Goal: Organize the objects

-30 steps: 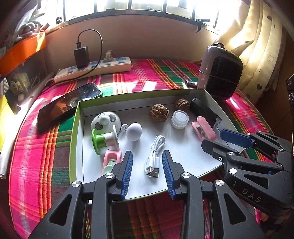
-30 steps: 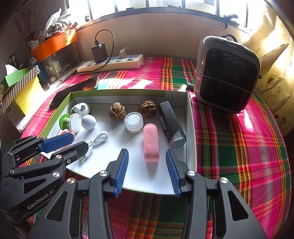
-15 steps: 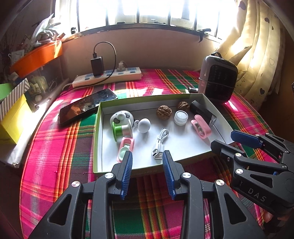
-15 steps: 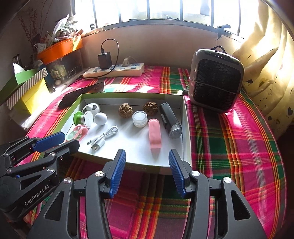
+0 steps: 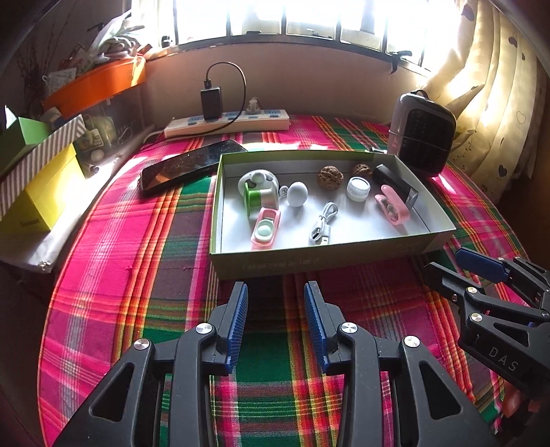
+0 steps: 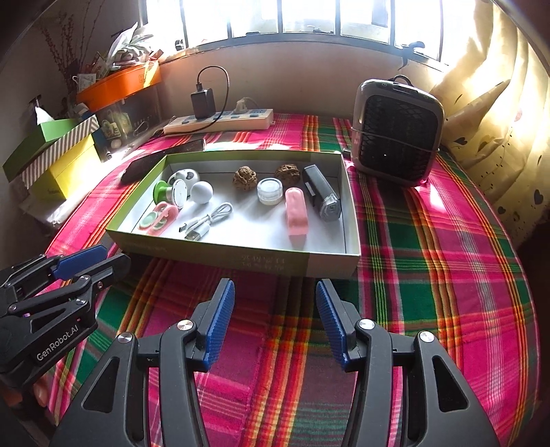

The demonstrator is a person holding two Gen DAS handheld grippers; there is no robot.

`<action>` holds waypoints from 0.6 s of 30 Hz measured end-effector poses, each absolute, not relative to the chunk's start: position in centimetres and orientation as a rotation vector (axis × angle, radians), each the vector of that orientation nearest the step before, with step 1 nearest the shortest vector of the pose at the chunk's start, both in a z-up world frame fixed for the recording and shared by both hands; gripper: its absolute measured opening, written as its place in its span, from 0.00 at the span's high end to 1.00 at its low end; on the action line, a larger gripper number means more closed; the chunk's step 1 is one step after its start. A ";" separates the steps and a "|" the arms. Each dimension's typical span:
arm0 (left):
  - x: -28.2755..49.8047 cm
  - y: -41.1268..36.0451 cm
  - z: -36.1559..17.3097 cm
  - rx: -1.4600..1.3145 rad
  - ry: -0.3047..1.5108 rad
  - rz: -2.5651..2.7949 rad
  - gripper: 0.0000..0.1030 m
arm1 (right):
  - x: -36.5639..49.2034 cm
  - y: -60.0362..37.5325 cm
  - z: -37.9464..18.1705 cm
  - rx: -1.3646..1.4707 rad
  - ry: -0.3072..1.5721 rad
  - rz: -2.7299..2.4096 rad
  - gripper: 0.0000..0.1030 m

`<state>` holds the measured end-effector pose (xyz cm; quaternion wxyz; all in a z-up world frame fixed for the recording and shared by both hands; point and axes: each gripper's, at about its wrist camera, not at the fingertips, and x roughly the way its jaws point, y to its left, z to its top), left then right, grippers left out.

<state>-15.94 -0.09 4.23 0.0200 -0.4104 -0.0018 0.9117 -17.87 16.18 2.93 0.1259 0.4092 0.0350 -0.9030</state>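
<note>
Both tools are parted and hold nothing: the left gripper [image 5: 276,321] moderately, the right gripper [image 6: 275,319] wider. The shallow green-walled cardboard tray [image 5: 319,263] lies just ahead of both. Probable step: between picks (or finished). Any further pick requires advancing over the near wall. Contents: two wrinkled brown walnuts [image 5: 330,177], one coiled white USB cable [image 5: 321,225].

Daylight enters from the barred window [image 5: 309,17], which is blown out to white in both views. Sunlit patches fall on the plaid cloth [image 6: 447,275] and the curtain [image 5: 498,103]; the left corner shelf [image 6: 117,86] stays dim. The box [image 5: 436,237] casts a short shadow toward the camera. Fisheye distortion bends the edges, with dark vignetted corners. Focus is sharp throughout.
</note>
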 end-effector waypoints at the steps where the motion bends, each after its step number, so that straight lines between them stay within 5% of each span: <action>1: -15.7 -0.1 3.9 -1.285 -0.012 2.826 0.69 | -17.8 16.1 2.6 1.204 0.110 -2.629 0.50; 18: -15.5 0.6 1.9 -1.351 0.012 2.823 0.67 | -17.2 16.7 0.4 1.291 0.157 -2.645 0.36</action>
